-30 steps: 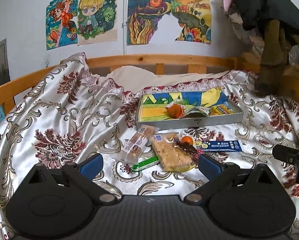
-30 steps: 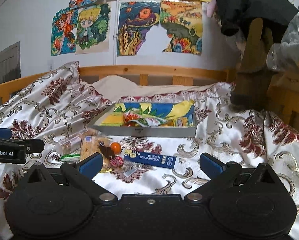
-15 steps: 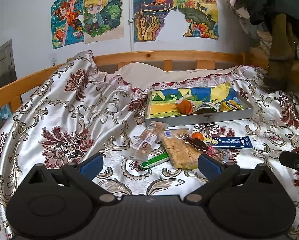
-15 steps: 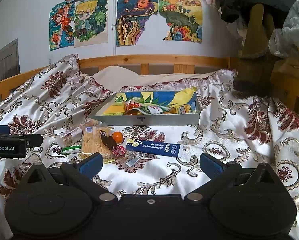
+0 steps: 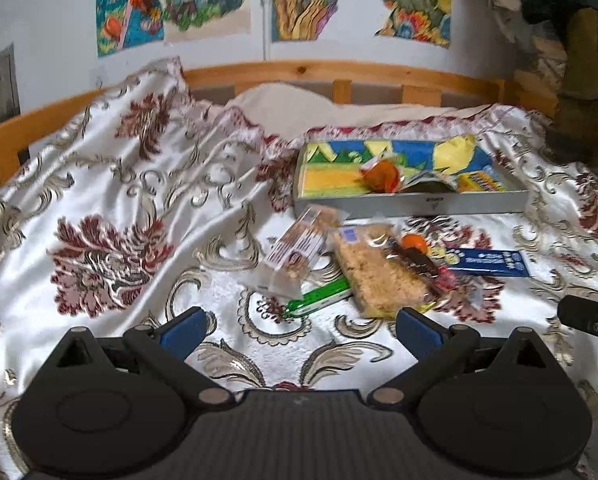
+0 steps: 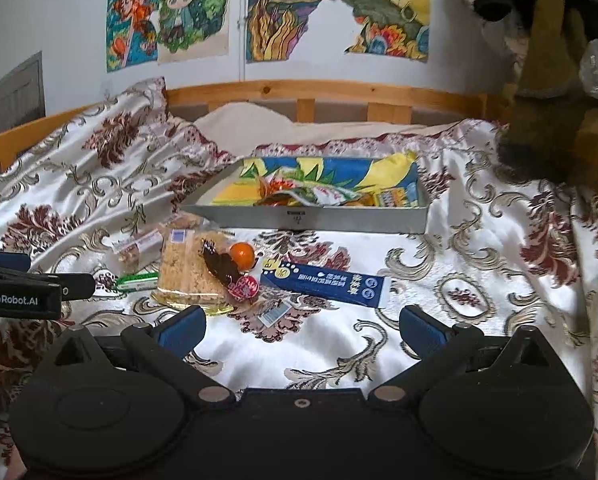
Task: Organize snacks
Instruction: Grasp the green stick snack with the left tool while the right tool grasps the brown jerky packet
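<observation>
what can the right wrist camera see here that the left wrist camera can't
Only the right wrist view shows the left hand-held gripper's side with its GenRobot.AI label, and a small white label on the bedspread near the round red candy. Only the left wrist view shows the orange wrapped snack in the box clearly, plus the right hand-held gripper's tip at its right edge. Both show the shallow box, the crumbly bar, the small orange ball, the blue packet and the green stick, all on the bedspread.
</observation>
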Tool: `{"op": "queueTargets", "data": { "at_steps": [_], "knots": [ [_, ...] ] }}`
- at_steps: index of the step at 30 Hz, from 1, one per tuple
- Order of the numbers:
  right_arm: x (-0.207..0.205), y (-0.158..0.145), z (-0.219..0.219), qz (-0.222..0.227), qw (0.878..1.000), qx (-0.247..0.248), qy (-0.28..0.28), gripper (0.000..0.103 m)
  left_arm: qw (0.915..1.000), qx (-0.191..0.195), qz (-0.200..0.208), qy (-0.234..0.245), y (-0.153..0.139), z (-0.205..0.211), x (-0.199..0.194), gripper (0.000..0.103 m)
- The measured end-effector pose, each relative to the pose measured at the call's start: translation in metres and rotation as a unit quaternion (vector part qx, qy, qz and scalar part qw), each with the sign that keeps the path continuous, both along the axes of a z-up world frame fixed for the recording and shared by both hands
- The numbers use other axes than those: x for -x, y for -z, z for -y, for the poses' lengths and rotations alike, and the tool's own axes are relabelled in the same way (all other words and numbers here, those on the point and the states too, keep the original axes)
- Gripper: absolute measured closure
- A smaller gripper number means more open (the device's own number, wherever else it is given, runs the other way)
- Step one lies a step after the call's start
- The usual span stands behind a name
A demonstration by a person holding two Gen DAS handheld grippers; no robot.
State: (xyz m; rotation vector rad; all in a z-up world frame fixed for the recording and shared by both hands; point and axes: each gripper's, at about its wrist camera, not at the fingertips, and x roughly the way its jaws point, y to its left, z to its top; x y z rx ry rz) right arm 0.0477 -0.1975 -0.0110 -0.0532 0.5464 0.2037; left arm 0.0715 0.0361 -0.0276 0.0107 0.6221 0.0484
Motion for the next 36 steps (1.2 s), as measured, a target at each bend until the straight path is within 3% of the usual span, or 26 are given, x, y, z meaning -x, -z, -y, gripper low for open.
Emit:
{"op": "queueTargets", "data": {
  "at_steps": [4, 12, 16, 22, 26, 29, 33, 36],
  "knots": [
    [-0.012, 0.007, -0.006, -0.005, 1.000, 0.007, -0.017, 0.001, 0.9998, 0.011, -0.009, 0.016, 0.007, -0.006, -0.013, 0.000],
    [-0.048, 0.013, -0.017, -0.010, 0.997, 0.017, -0.076, 0.001, 0.9944, 0.027, -0.038, 0.095, 0.015, -0.012, -0.040, 0.000],
    [-0.073, 0.018, -0.023, -0.019, 0.993, 0.033, -0.111, 0.001, 0.9890, 0.056, -0.026, 0.135, 0.013, -0.020, -0.047, 0.000],
    [-0.101, 0.033, -0.028, -0.018, 0.985, 0.077, -0.152, 0.001, 0.9695, 0.063, -0.053, 0.231, 0.015, -0.015, -0.064, 0.001],
    [-0.107, 0.038, -0.025, -0.015, 0.981, 0.070, -0.181, 0.001, 0.9566, 0.043, -0.078, 0.277, 0.021, -0.005, -0.080, 0.001],
    [-0.110, 0.043, -0.030, -0.008, 0.975, 0.086, -0.204, 0.001, 0.9513, 0.018, -0.087, 0.295, 0.023, -0.002, -0.089, 0.003],
    [-0.112, 0.053, -0.040, 0.018, 0.967, 0.141, -0.214, 0.001, 0.9430, 0.020, -0.110, 0.313, 0.026, -0.006, -0.100, 0.006],
    [-0.116, 0.058, -0.045, 0.016, 0.961, 0.145, -0.235, 0.007, 0.9353, -0.006, -0.122, 0.332, 0.028, -0.006, -0.103, 0.010]
  ]
}}
